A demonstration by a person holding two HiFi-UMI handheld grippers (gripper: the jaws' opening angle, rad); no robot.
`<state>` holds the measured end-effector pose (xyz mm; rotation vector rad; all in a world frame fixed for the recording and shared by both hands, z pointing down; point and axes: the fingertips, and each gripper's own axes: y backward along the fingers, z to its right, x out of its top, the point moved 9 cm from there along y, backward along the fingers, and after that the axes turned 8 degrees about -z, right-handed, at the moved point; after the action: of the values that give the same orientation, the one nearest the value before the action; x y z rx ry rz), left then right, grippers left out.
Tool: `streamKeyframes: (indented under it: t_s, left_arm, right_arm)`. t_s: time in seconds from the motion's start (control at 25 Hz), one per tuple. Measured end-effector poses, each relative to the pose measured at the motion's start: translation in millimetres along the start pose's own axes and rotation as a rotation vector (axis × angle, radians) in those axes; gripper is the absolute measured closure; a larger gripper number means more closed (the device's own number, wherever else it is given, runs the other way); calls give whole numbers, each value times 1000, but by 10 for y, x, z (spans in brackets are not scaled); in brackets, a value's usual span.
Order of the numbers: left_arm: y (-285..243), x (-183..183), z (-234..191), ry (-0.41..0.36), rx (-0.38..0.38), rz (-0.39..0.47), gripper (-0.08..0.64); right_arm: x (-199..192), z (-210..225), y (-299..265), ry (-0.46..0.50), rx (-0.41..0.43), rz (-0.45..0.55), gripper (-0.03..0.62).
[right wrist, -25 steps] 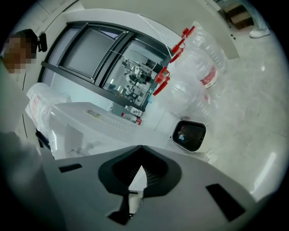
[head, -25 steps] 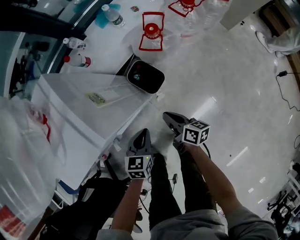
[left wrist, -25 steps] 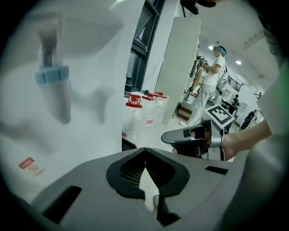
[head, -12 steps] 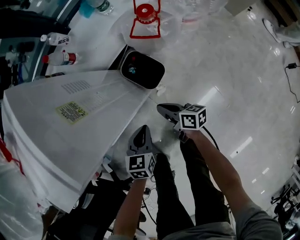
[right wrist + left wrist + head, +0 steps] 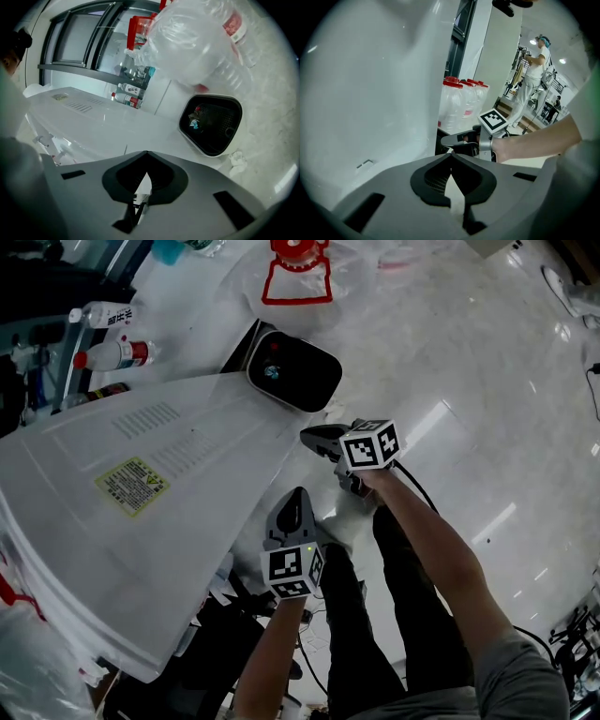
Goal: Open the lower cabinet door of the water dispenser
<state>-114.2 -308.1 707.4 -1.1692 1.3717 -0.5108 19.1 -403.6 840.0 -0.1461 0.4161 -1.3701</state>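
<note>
While closed, left gripper (image 5: 296, 495), right gripper (image 5: 307, 435) face dispenser (image 5: 141, 531).

We look steeply down on the white water dispenser (image 5: 187, 531) filling the left of the scene, its broad, smooth panel bearing a yellow label (image 5: 131, 486) and rows of fine vent slots (image 5: 147, 418) toward the far edge. We cannot make out its lower cabinet door.

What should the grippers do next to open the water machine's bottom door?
Probably open the right gripper and lower it toward the front of the white water dispenser. Both it and the left gripper are shut, hold nothing and hang beside the dispenser, and the lower door is not in view.
</note>
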Motion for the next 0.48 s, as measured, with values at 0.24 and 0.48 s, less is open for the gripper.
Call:
streamKeyframes:
  t_s: [0.24, 0.48]
  left_arm:
    - [-9, -95, 29, 25, -14, -24, 551]
    - [22, -151, 33, 55, -15, -35, 551]
  right_arm:
    - [163, 61, -219, 31, 39, -69, 584]
    - [184, 83, -304, 44, 59, -106, 584]
